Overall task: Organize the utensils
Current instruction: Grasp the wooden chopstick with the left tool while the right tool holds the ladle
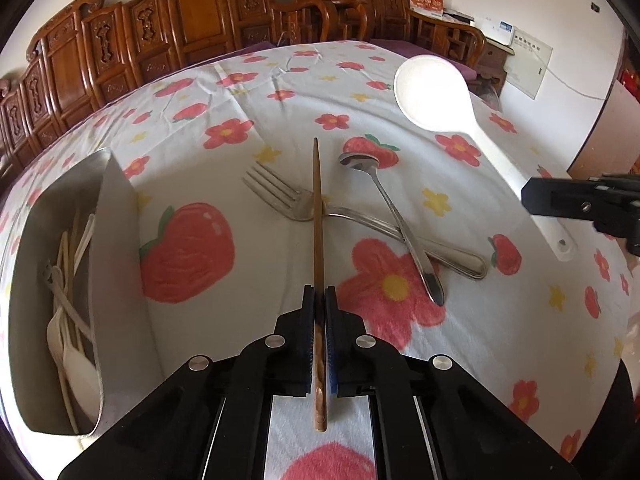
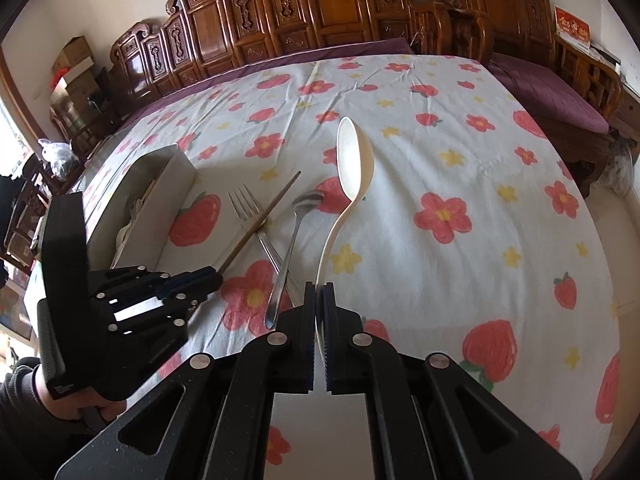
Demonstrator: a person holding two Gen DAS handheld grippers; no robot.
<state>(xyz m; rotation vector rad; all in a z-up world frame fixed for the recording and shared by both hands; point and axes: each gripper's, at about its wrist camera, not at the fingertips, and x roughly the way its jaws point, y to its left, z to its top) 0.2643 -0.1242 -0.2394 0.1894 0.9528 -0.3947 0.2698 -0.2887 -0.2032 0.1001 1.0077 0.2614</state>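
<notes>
My left gripper (image 1: 319, 293) is shut on a brown chopstick (image 1: 317, 216), whose tip reaches out over a metal fork (image 1: 280, 194) on the flowered cloth. A metal spoon (image 1: 384, 200) lies across the fork's handle. My right gripper (image 2: 319, 289) is shut on the handle of a white rice paddle (image 2: 354, 160) and holds it above the cloth. In the left wrist view the rice paddle (image 1: 434, 96) hangs at the upper right, with the right gripper (image 1: 532, 196) clamped on its handle. In the right wrist view the left gripper (image 2: 218, 274) grips the chopstick (image 2: 260, 224) beside the fork (image 2: 246, 204) and spoon (image 2: 298, 220).
A metal tray (image 1: 120, 208) at the left holds pale chopsticks and white plastic utensils; the right wrist view shows this tray (image 2: 172, 188) too. The table's flowered cloth (image 2: 460, 152) stretches far to the right. Carved wooden chairs (image 1: 180, 12) line the far side. A hand (image 2: 76, 404) holds the left gripper.
</notes>
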